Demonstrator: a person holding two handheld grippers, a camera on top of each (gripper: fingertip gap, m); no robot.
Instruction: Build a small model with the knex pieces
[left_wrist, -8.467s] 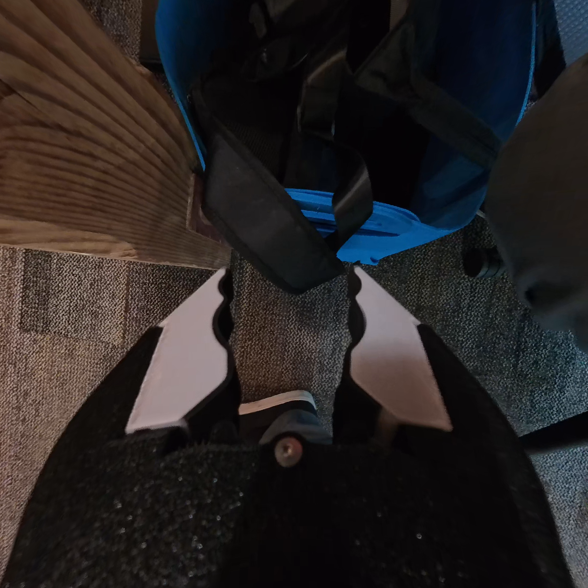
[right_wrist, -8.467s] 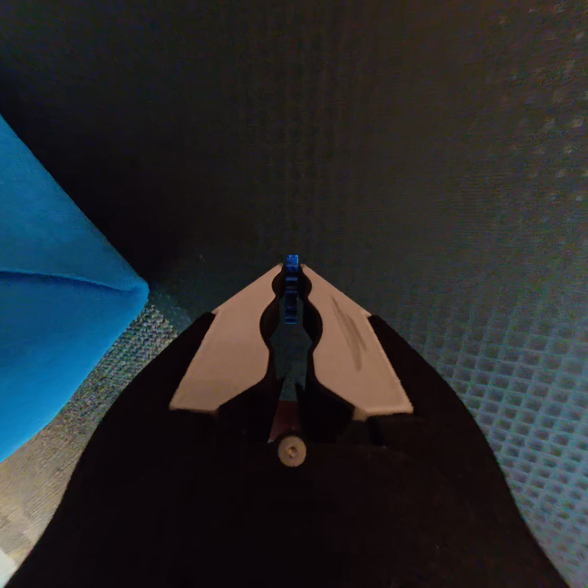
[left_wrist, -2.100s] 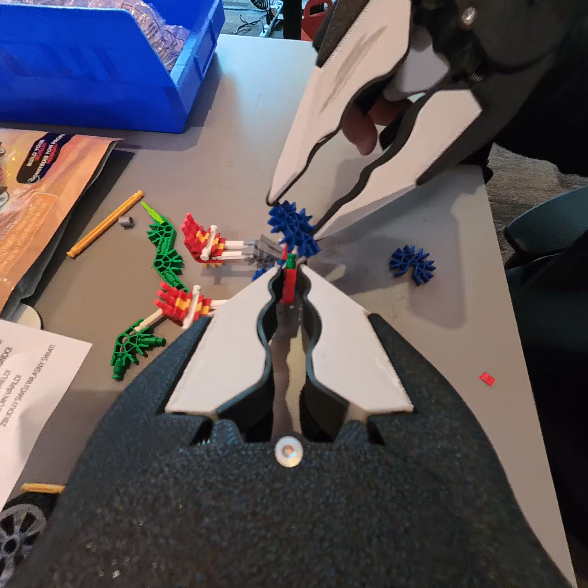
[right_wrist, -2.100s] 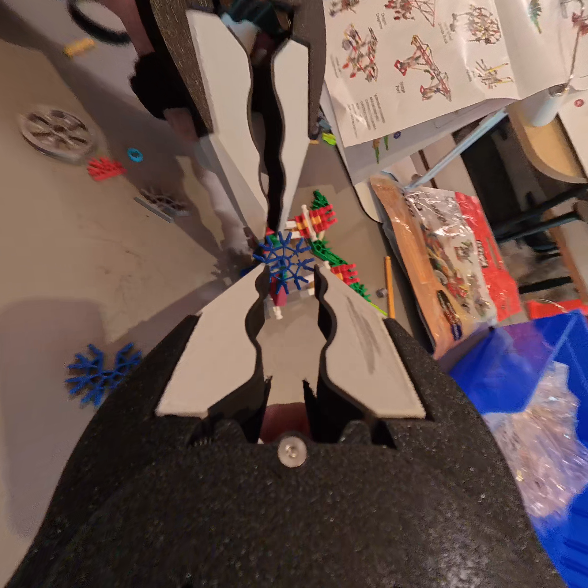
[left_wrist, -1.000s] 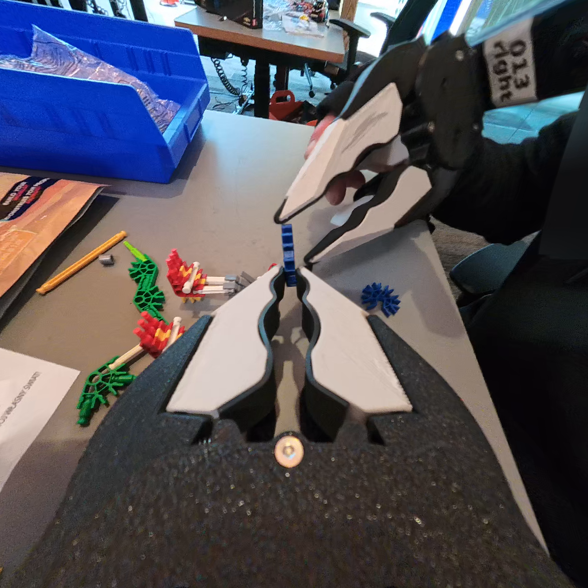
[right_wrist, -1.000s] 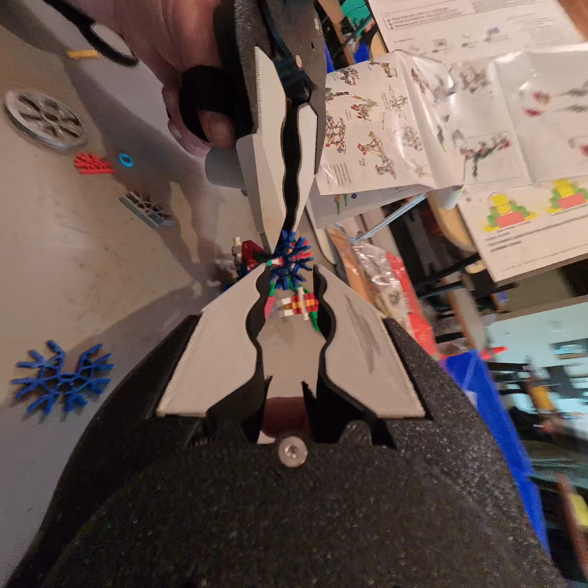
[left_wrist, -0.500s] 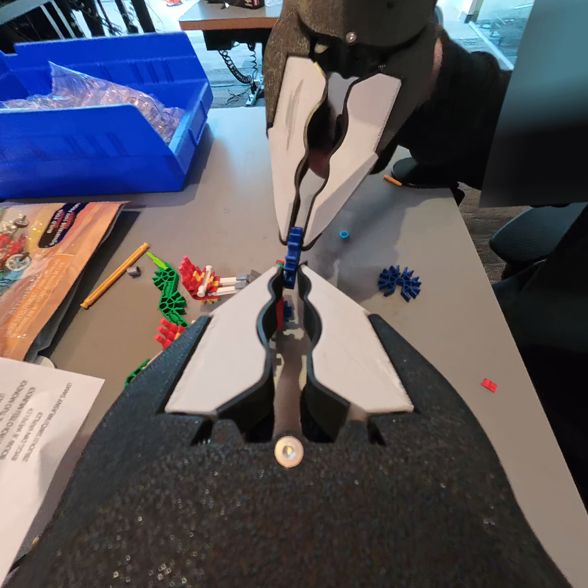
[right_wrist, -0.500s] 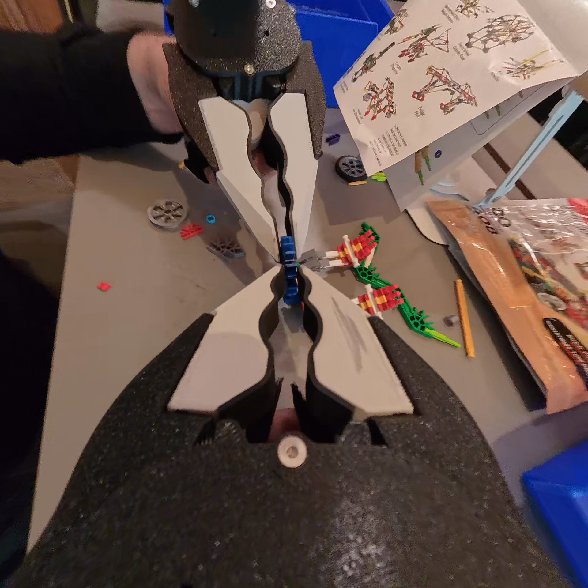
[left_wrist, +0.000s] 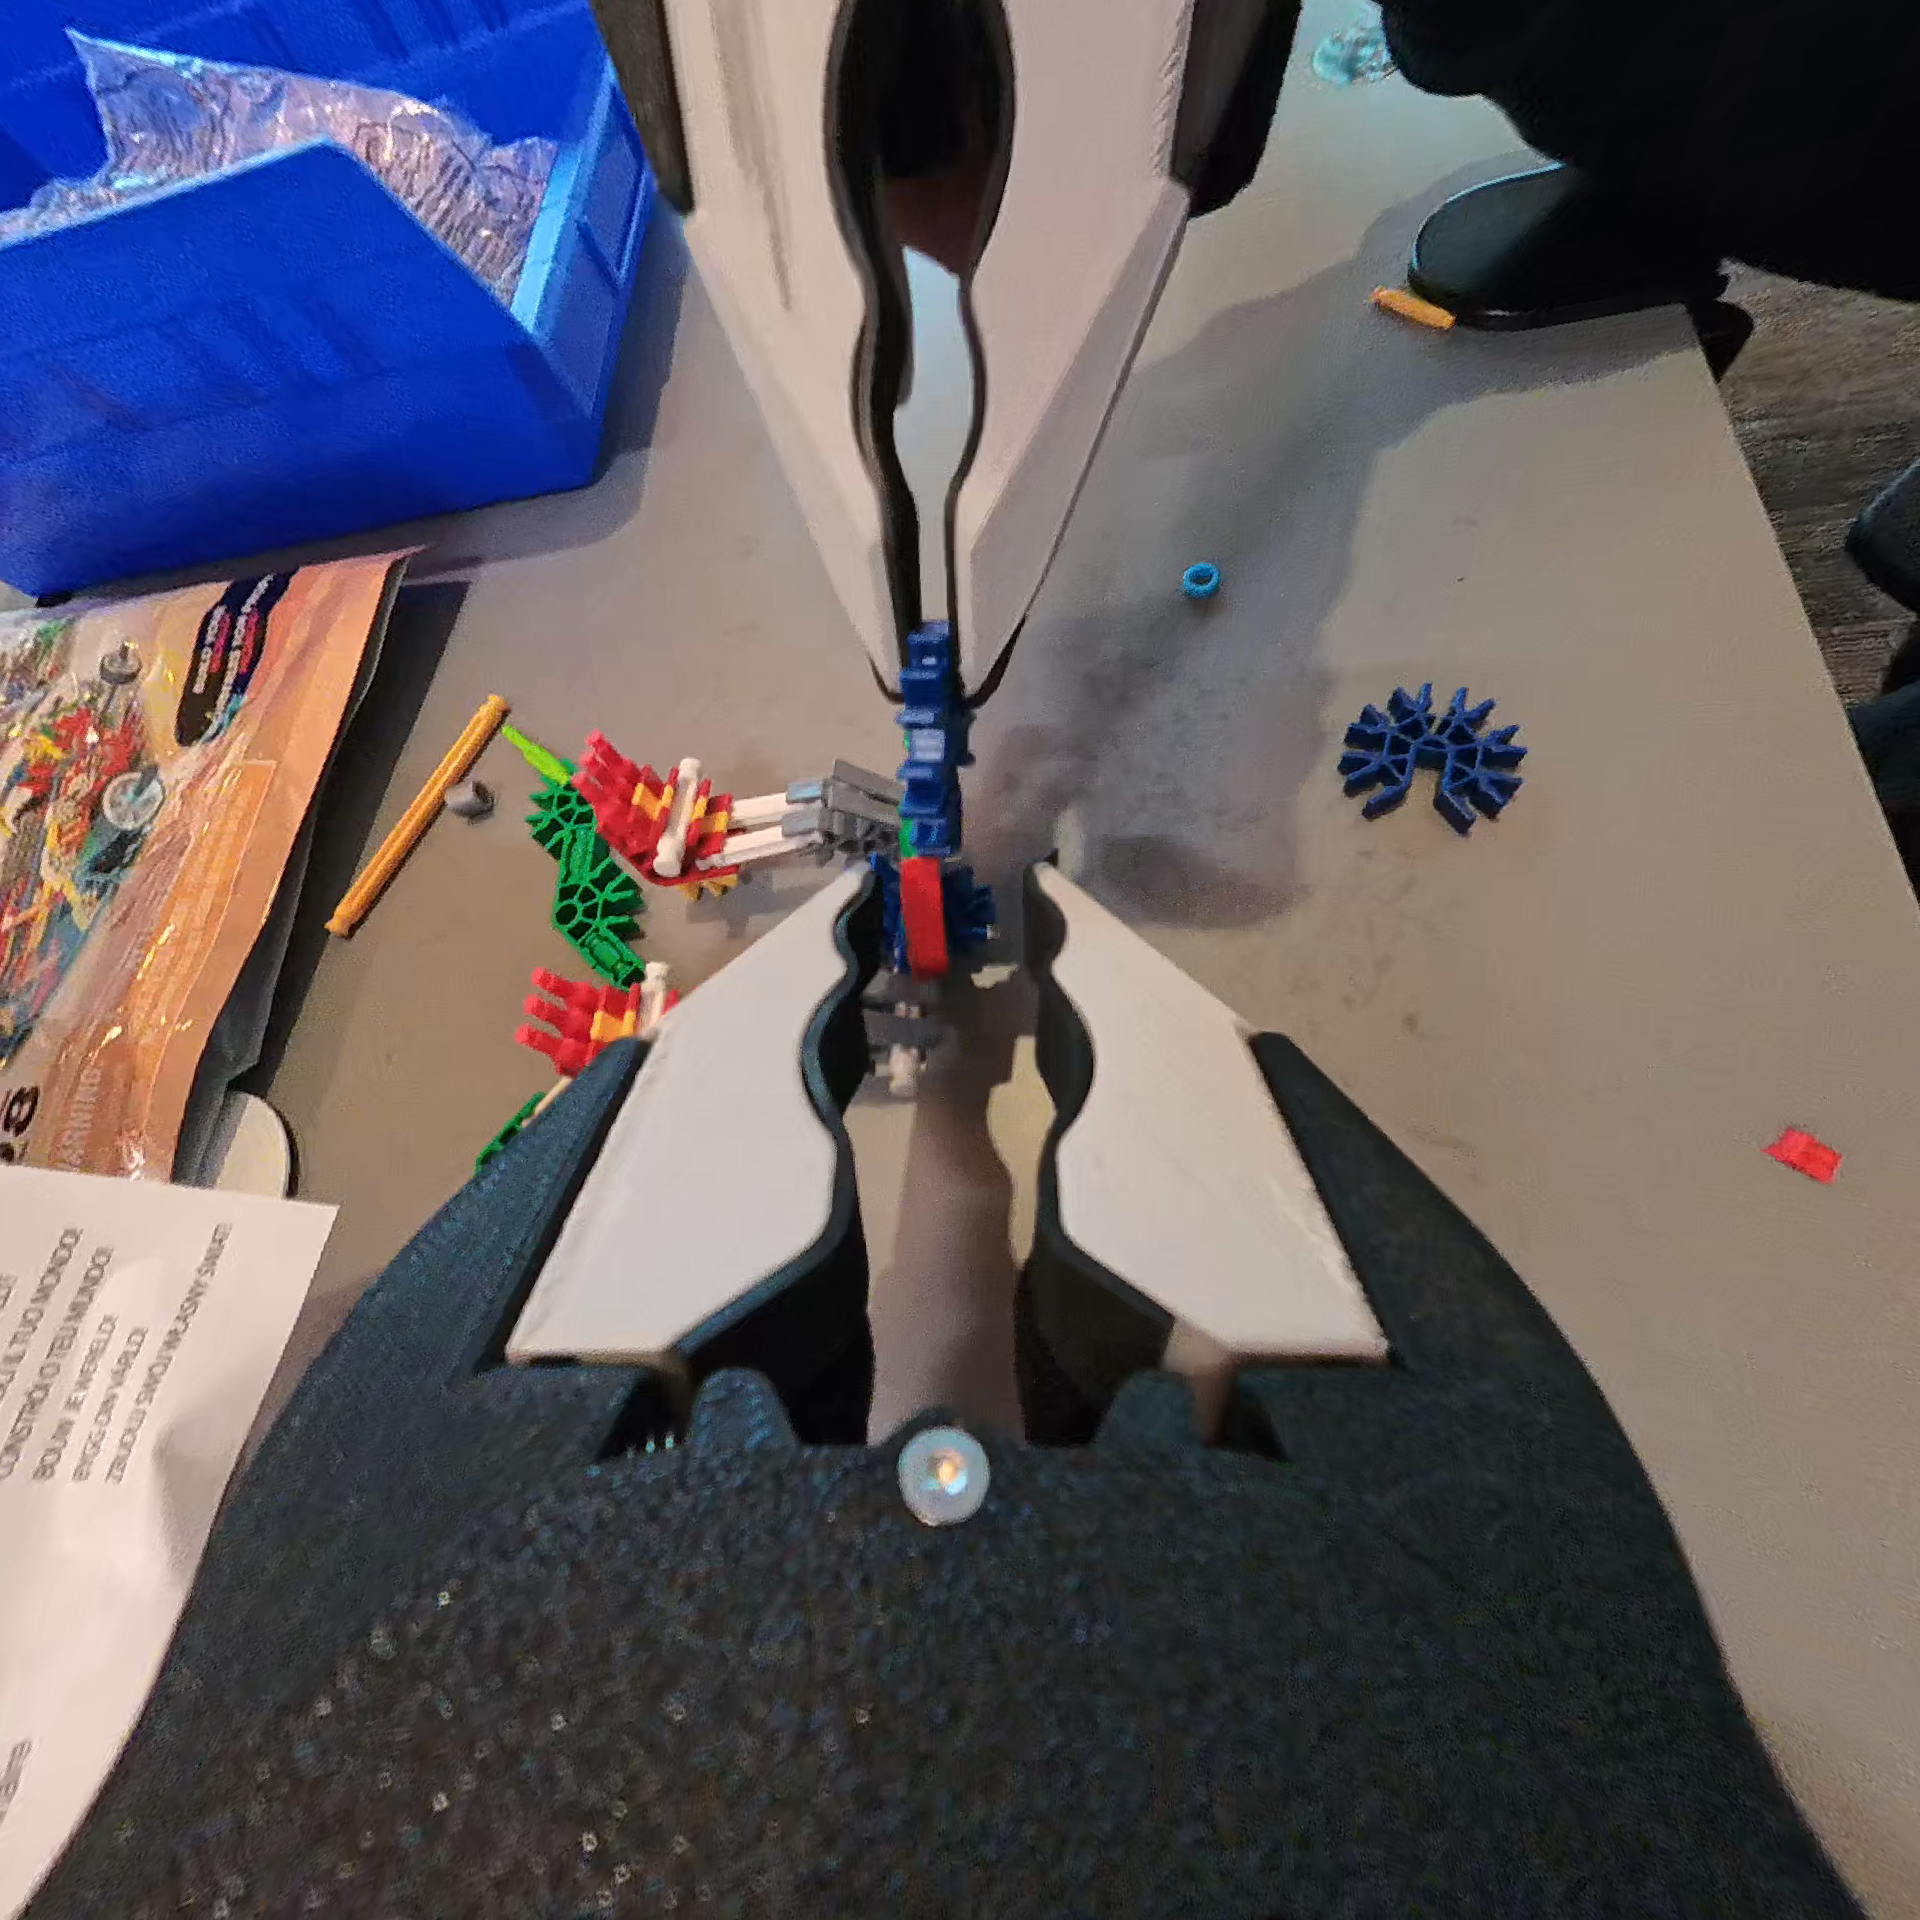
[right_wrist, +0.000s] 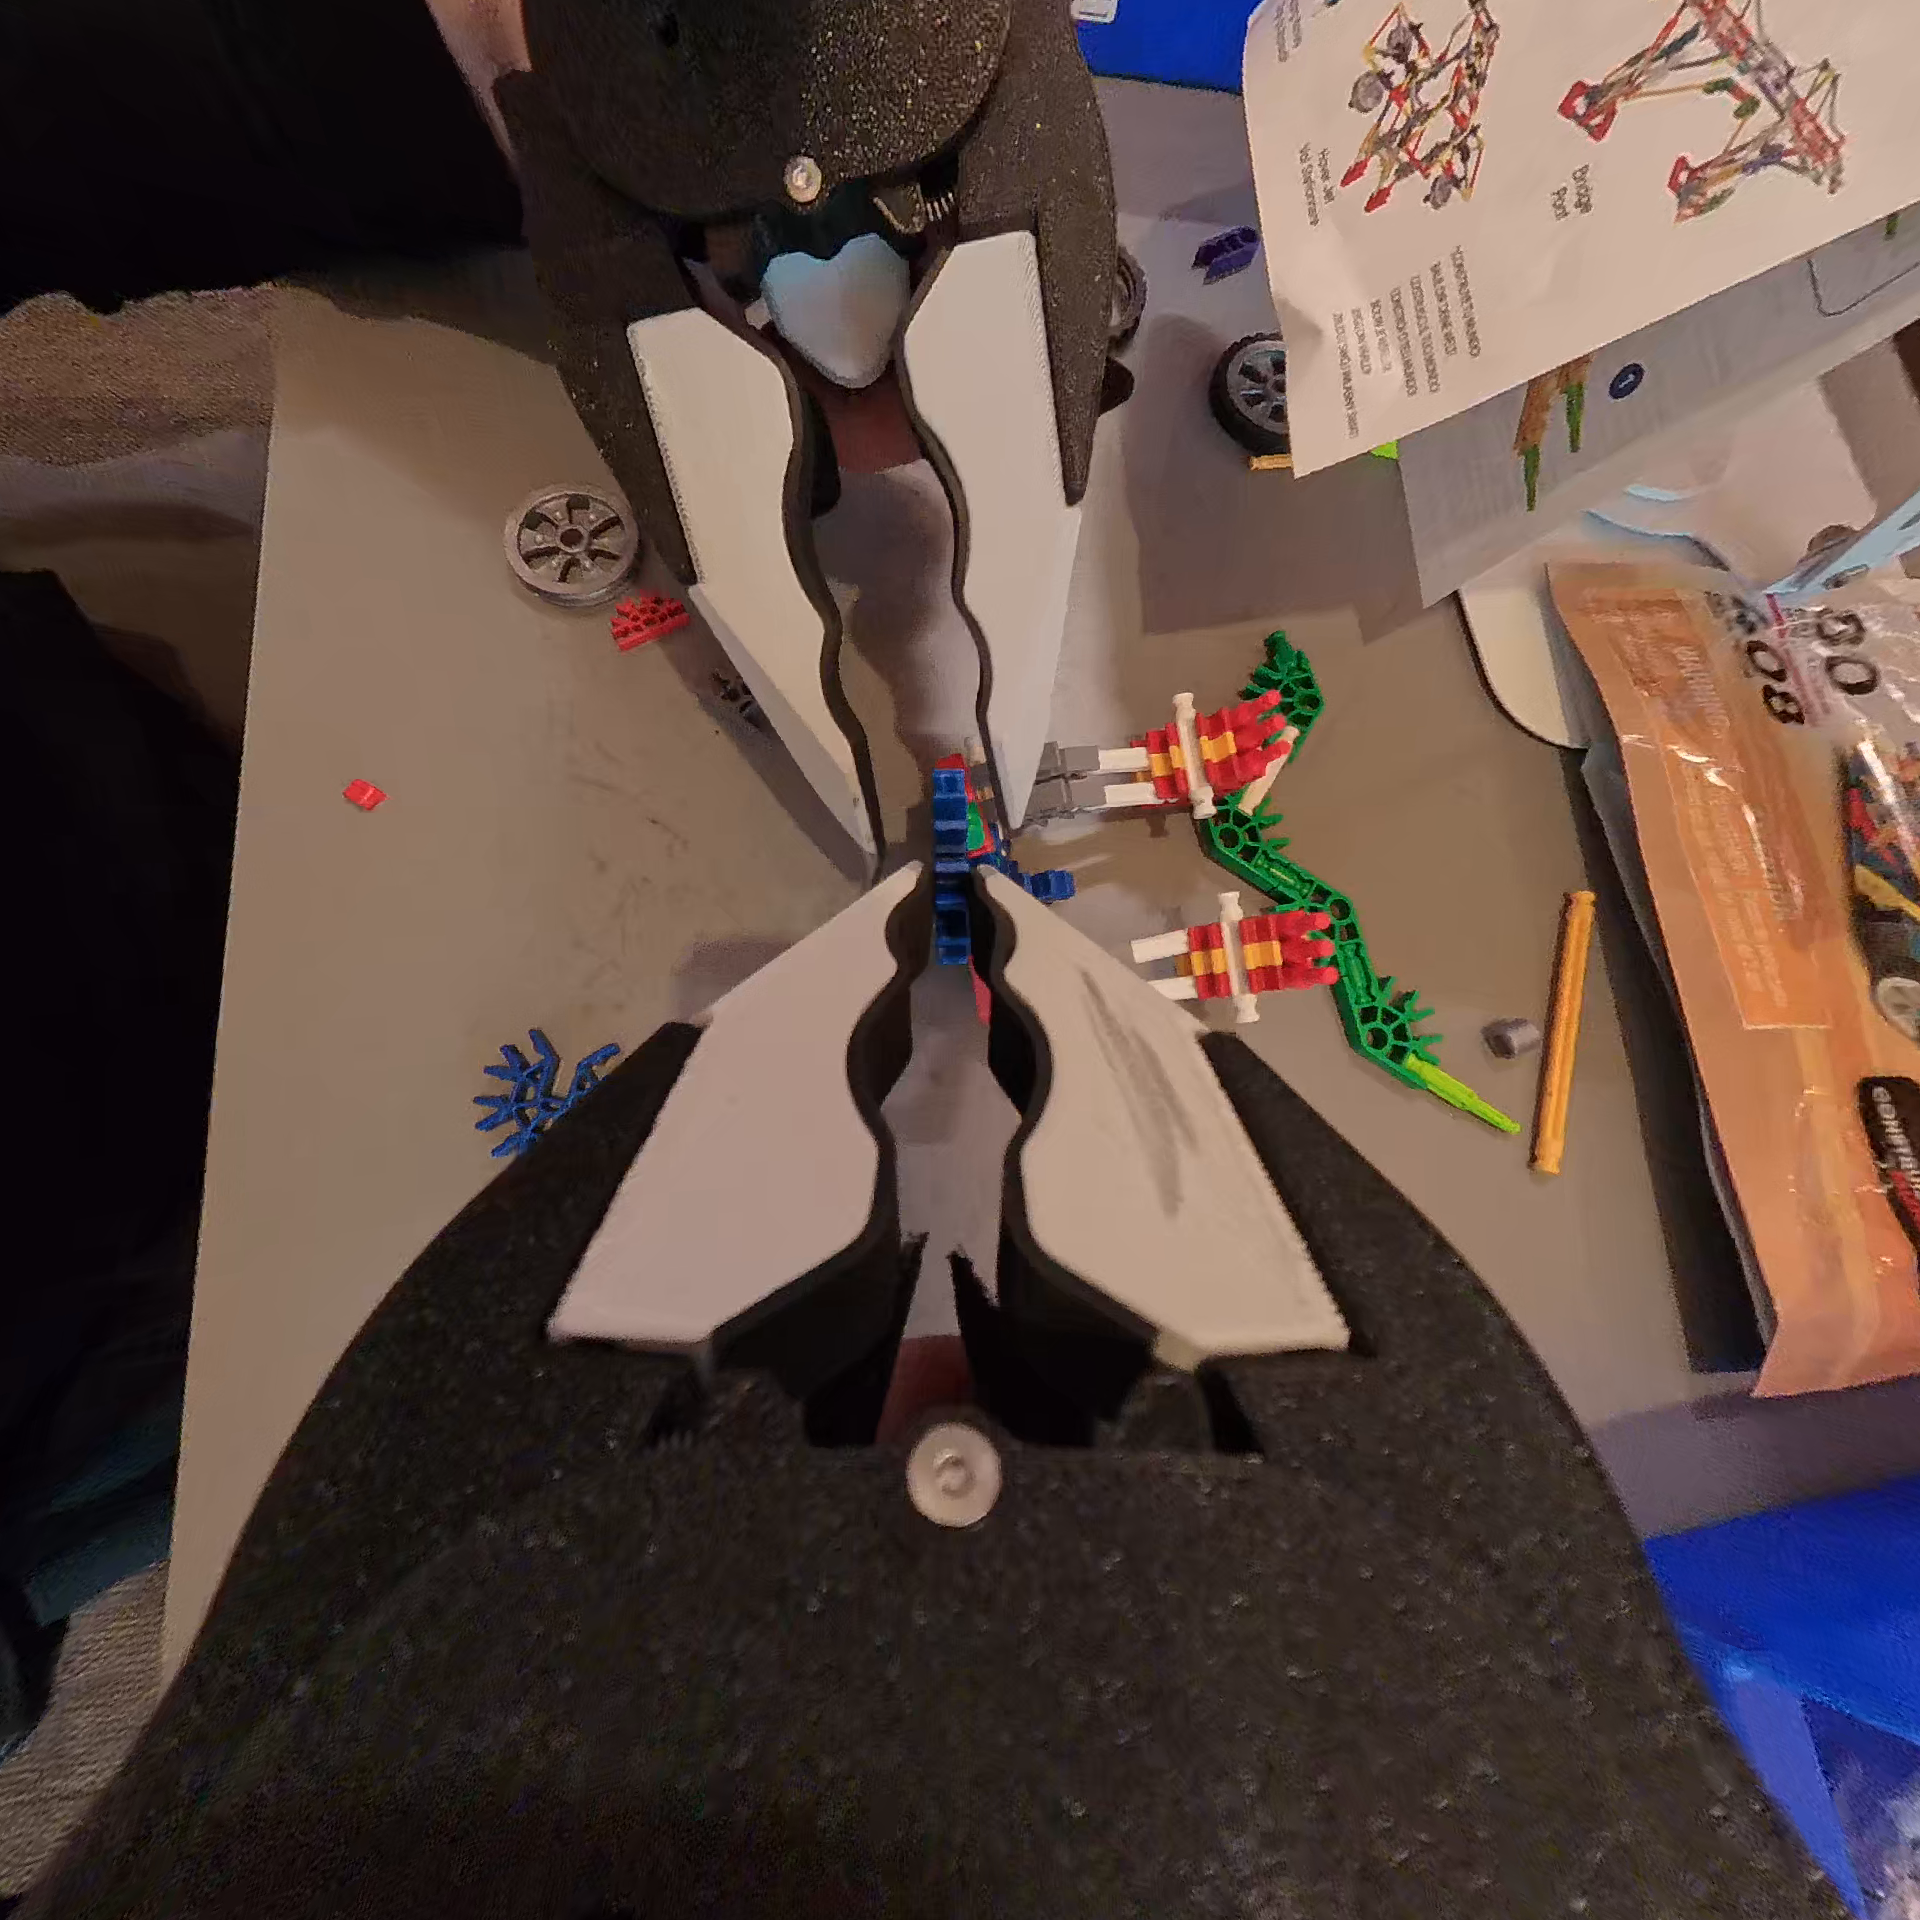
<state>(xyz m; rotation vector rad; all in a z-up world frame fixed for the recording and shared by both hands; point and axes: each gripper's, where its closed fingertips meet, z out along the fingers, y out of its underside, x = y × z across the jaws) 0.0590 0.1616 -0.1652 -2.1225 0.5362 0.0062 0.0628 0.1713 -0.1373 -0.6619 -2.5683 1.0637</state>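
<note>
My right gripper is shut on a blue snowflake-shaped connector, held edge-on just above the grey table. In the left wrist view the right gripper comes down from the top with the connector in its tips. My left gripper is open, its jaws either side of a red and blue hub below that connector. A toy build of red, green, white and grey rods lies just left of it; it also shows in the right wrist view.
A second blue connector lies loose to the right. A blue bin, an orange parts bag, a printed sheet and a yellow rod are on the left. A grey wheel and a tyre lie farther off. Left and right tips are no more than a few centimetres apart. The grey wheel is about 15 cm from both grippers' fingertips.
My left gripper has opened and let go of the blue connector. The right gripper now holds it alone. Both grippers have come lower and closer to the table.
</note>
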